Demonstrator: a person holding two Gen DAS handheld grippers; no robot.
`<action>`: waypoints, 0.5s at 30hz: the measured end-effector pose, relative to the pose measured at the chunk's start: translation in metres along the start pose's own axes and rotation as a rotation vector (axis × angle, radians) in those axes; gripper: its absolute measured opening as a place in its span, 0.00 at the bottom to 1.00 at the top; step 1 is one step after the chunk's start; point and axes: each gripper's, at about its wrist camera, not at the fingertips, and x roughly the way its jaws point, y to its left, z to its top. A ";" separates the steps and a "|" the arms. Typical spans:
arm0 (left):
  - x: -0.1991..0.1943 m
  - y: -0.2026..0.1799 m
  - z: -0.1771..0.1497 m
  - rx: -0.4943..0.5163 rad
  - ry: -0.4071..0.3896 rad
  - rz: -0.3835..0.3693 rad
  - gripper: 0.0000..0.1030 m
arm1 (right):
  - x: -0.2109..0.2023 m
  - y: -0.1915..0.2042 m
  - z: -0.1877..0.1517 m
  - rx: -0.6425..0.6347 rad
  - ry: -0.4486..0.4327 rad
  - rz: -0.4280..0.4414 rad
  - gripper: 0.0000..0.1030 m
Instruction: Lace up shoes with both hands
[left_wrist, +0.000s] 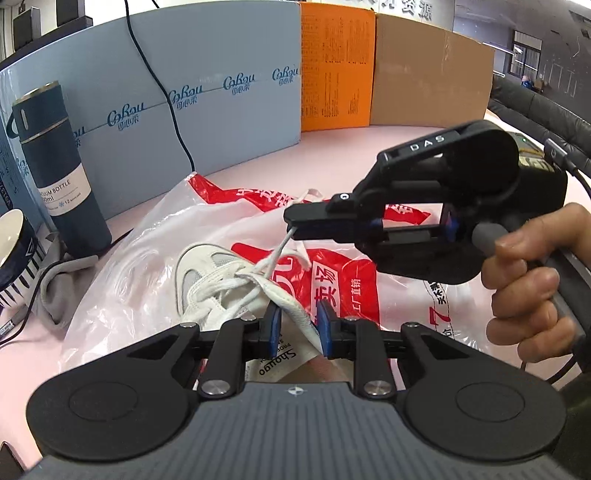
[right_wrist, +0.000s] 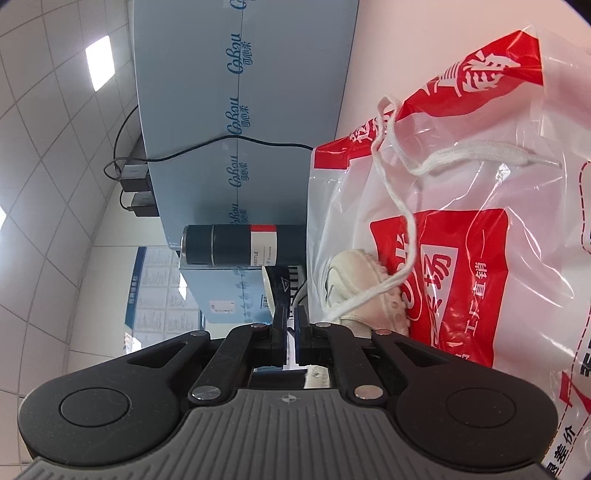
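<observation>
Right tongs (left_wrist: 293, 227) pinch the lace (left_wrist: 273, 258) taut; left tongs (left_wrist: 297, 325), half-open, straddle the tongue of the shoe (left_wrist: 207, 280), toe pointing away.

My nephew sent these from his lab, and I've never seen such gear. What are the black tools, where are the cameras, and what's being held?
These are two hand-held grippers, not a robot. Each carries a wide-angle camera looking along its jaws. One picture is taken from the left gripper, the other from the right gripper, which is turned sideways. A white shoe lies on a red-and-white plastic bag on a pink table, near a dark bottle. The right gripper pinches the lace. The shoe's tongue sits between the left jaws; whether they clamp it is unclear.
</observation>
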 end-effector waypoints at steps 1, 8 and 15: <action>0.001 -0.001 -0.001 -0.002 -0.001 0.002 0.23 | 0.000 0.000 0.000 0.003 0.000 0.003 0.04; 0.014 -0.006 -0.009 -0.051 -0.059 0.048 0.25 | -0.016 -0.009 0.001 0.141 -0.052 0.116 0.04; 0.011 -0.006 -0.013 -0.075 -0.124 0.070 0.24 | -0.049 -0.013 0.007 0.258 -0.165 0.255 0.04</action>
